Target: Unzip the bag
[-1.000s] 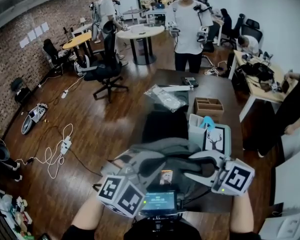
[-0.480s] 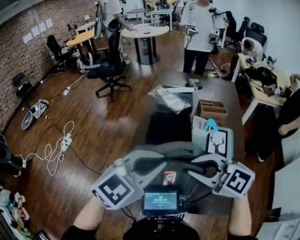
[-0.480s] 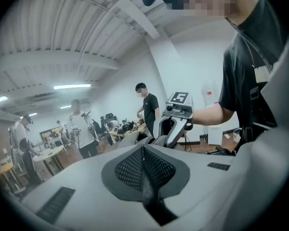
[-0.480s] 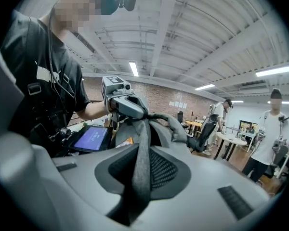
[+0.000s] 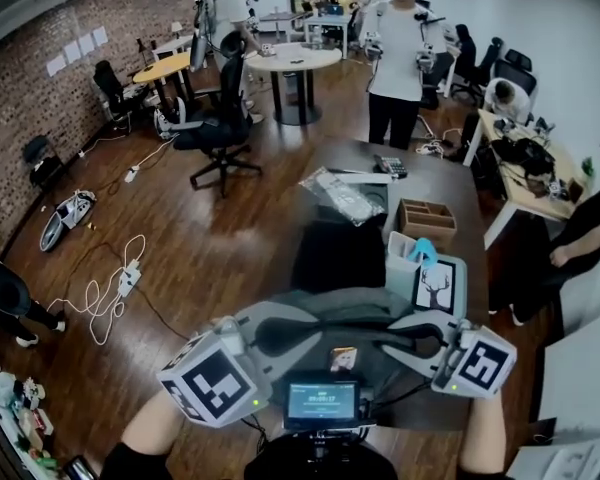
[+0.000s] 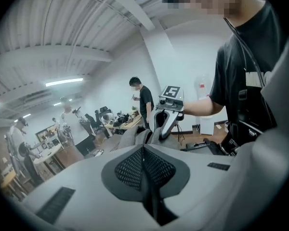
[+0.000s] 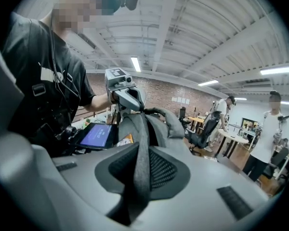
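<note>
Left hand-held gripper point(image 5: 318, 320) and right hand-held gripper point(image 5: 383, 335) seemingly grip the grey bag point(image 5: 348, 302); dark table point(image 5: 435, 180) beneath.

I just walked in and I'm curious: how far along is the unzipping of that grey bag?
Done: the bag is held between both grippers. In hand: the right gripper has just been closing on a grey strip of it; the left gripper is shut on its other end. Left: the unzipping itself; no opened zip shows.
</note>
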